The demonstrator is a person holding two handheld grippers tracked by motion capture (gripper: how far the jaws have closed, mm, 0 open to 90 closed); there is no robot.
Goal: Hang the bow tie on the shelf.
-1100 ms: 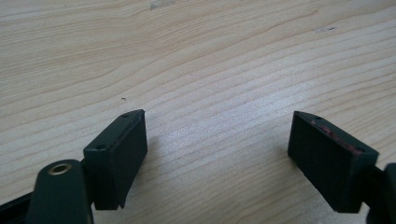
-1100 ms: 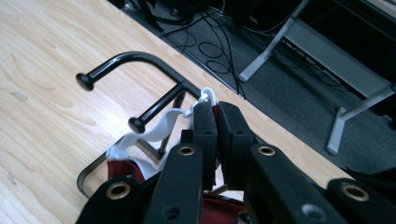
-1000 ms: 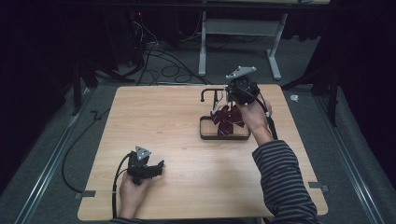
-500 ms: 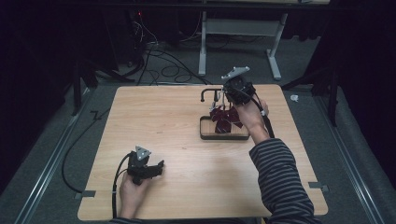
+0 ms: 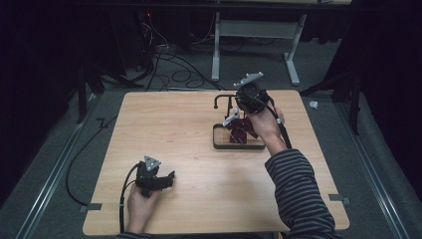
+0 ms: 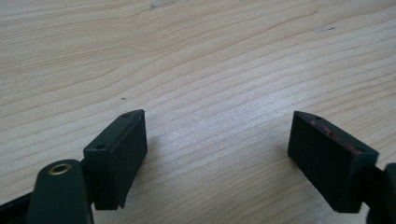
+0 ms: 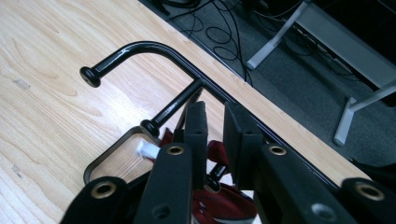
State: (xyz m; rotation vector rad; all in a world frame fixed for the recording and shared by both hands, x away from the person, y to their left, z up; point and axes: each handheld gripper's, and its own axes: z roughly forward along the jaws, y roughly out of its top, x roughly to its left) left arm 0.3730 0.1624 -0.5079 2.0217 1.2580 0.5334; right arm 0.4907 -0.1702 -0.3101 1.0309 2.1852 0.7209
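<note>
A black wire stand (image 5: 225, 101) with curved hooks rises from a dark tray base (image 5: 239, 146) at the table's right middle. In the right gripper view its upper hook (image 7: 135, 49) and a lower peg (image 7: 173, 109) stand just ahead of my right gripper (image 7: 215, 109). The jaws sit a narrow gap apart, pinched on a dark red cloth piece (image 7: 219, 200) with a white tag (image 7: 148, 150). From above, my right gripper (image 5: 239, 115) holds the red piece (image 5: 242, 131) over the tray. My left gripper (image 5: 169, 178) rests open on bare wood near the front left (image 6: 219, 126).
The wooden table (image 5: 164, 124) stretches wide between the two hands. Its far edge runs right behind the stand, with cables (image 7: 219, 35) and a desk's white legs (image 5: 293, 55) on the grey floor beyond. A striped sleeve (image 5: 298, 194) crosses the table's right front.
My right gripper has shifted slightly left toward the stand's hooks, the red piece going with it. The left gripper has stayed put.
</note>
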